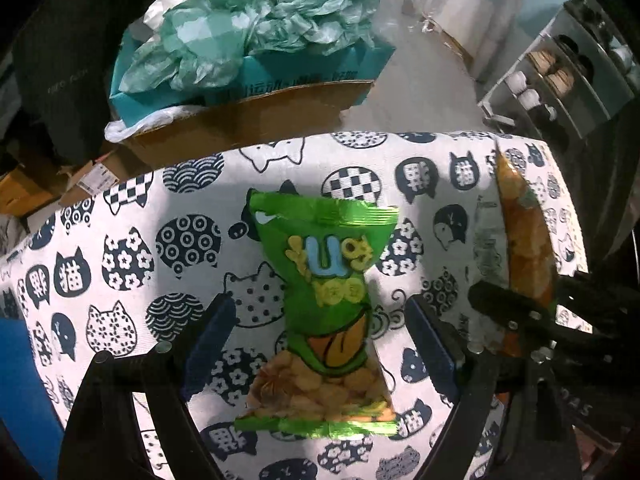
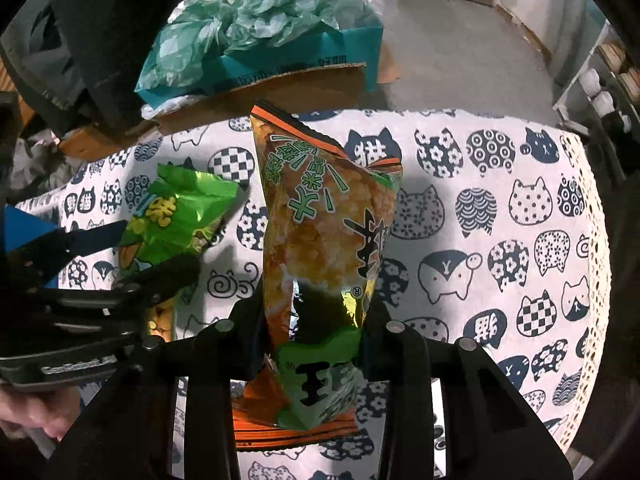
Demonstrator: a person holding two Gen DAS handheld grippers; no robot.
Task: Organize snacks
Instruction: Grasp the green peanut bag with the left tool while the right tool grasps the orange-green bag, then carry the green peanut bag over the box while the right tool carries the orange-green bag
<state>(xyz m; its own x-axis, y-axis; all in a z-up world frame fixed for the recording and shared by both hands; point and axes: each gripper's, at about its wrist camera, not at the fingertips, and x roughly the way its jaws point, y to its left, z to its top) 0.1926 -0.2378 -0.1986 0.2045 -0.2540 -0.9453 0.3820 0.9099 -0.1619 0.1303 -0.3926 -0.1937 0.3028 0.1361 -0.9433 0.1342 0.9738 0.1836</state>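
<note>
Left tongs [image 1: 324, 328]: mine, spread wide, blue-padded fingers [image 1: 208, 344] standing either side of the green snack bag [image 1: 324, 300], neither touching it in the left wrist view; lower centre of frame.
Right tongs [image 2: 316, 320]: mine, clamped on the orange snack bag [image 2: 324, 248], fingers pinching its lower half; bottom centre of the right wrist view.
Green snack bag: lies between my left fingers, top seal pointing to the upper part of frame, clear window with yellow crisps at the lower end; in the right wrist view it sits left of centre, crumpled, left tongs around it.
Orange snack bag: held upright, top seal leaning to upper left of the right wrist frame; in the left wrist view it shows edge-on at the right side.
Tablecloth [image 1: 120, 264]: white with dark cat-head print, under both bags.
Cardboard box [image 1: 248, 116]: beyond the cloth's far edge, upper centre, teal box and crumpled green plastic bags [image 1: 256, 28] on top.
Shelf rack [image 1: 568, 80]: upper right, white bottles on it.
</note>
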